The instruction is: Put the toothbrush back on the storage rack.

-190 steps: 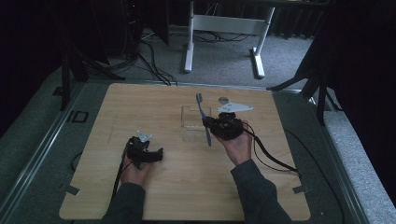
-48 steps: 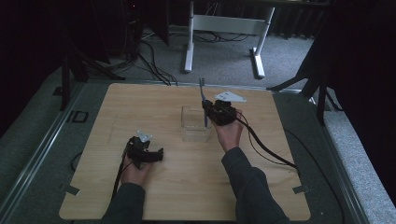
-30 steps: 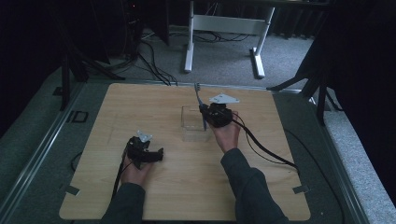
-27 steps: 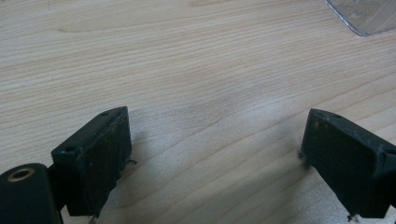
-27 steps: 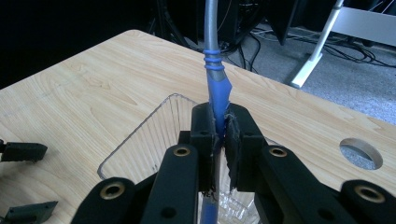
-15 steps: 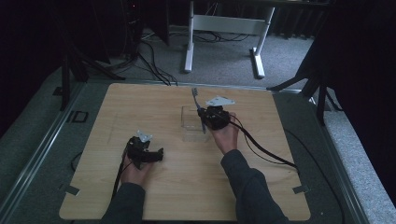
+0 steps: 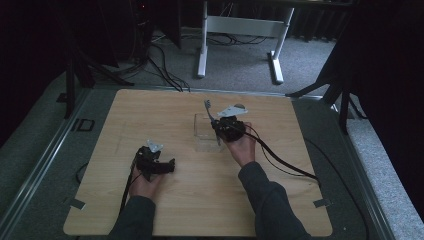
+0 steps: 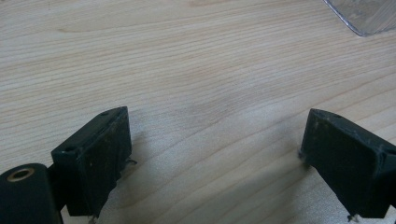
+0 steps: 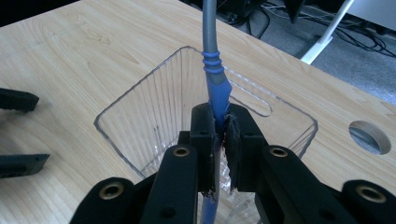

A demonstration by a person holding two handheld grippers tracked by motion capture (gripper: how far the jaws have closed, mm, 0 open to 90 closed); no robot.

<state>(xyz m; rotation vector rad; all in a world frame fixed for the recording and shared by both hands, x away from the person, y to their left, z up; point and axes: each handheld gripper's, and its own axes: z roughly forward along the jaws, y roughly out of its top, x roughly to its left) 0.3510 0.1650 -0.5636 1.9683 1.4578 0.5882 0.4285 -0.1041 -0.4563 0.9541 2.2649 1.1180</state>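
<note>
A pale wooden surface carries a clear bin just past centre, toward one o'clock.

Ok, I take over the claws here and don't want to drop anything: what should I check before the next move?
1. Right claw clamped on the blue-handled utensil: ok.
2. Utensil over the clear container: ok.
3. Utensil's lower tip free of the container floor: cannot tell, hidden behind the claw.
4. Left claw open, nothing between its jaws: ok.
5. Left claw apart from the container, low over bare table: ok.
6. Container steadied by anything: not ok, it stands loose.
</note>
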